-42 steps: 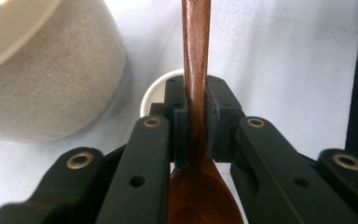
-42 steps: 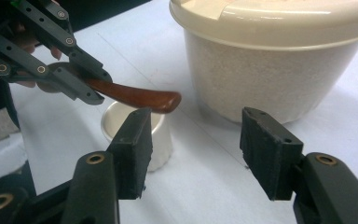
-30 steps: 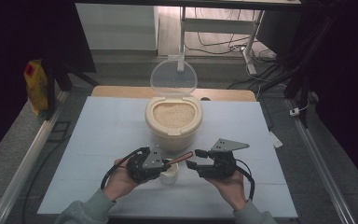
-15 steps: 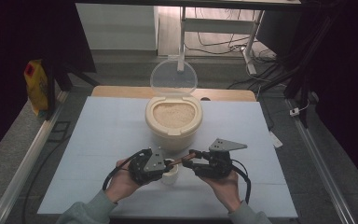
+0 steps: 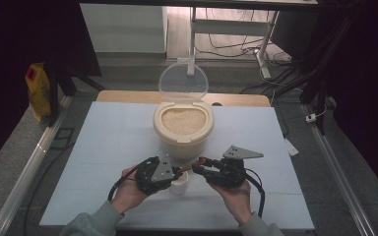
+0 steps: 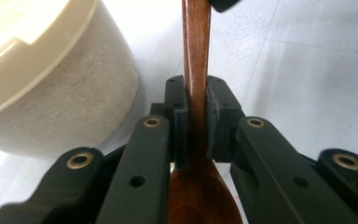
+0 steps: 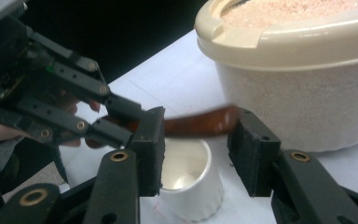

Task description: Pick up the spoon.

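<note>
A: Brown wood, polished. That is the wooden spoon (image 6: 196,70), and the left gripper (image 5: 173,173) is pinching its neck, both pads pressed flat on the handle just above the bowl.

B: Where does the spoon sit on the table?

A: Near the front edge, at about 6 o'clock from the beige rice container (image 5: 183,129), right above the small white cup (image 7: 189,186). The handle runs across toward 3 o'clock, into the right gripper (image 7: 193,149).

B: Is that 1 gripping too?

A: Not by my reading. In the right gripper view its jaws have just been closing, with the handle's free end between them; 1 pad looks at or near the tip, the other stands apart. Spread around it, then.

B: Why hold it like that?

A: Probably a handover. The left claw grips low by the bowl, leaving the long end free for the right to take, which suits scooping.

B: And the container?

A: Its clear lid (image 5: 183,83) stands tipped up at 12 o'clock, so the rice (image 5: 183,121) is open from the front. The cup waits empty just beside it, a short carry.
</note>
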A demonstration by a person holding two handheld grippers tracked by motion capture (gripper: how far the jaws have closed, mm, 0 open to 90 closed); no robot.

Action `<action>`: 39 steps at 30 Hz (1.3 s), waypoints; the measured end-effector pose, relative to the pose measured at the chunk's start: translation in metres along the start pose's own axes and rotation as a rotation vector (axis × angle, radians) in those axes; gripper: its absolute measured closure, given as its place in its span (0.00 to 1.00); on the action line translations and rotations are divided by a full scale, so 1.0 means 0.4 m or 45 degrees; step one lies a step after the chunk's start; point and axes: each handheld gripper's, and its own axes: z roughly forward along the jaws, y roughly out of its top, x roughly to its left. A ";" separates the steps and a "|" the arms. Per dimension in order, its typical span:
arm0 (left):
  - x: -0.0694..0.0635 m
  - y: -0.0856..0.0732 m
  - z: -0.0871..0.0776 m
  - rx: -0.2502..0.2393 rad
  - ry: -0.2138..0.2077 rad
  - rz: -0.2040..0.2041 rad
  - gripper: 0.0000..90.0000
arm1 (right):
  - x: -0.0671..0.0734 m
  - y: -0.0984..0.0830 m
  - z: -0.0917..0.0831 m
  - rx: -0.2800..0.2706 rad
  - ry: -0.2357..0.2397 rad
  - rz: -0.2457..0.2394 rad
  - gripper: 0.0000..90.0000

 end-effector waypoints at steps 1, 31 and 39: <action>-0.003 0.001 0.002 0.006 0.006 0.008 0.89 | 0.000 0.000 0.000 0.000 0.000 0.000 0.64; 0.003 -0.006 -0.001 0.003 0.021 0.001 0.87 | 0.017 0.015 0.000 -0.174 0.204 0.026 0.92; 0.032 -0.038 -0.035 -0.083 0.019 -0.143 0.50 | 0.004 0.020 -0.019 -0.234 0.189 0.027 0.92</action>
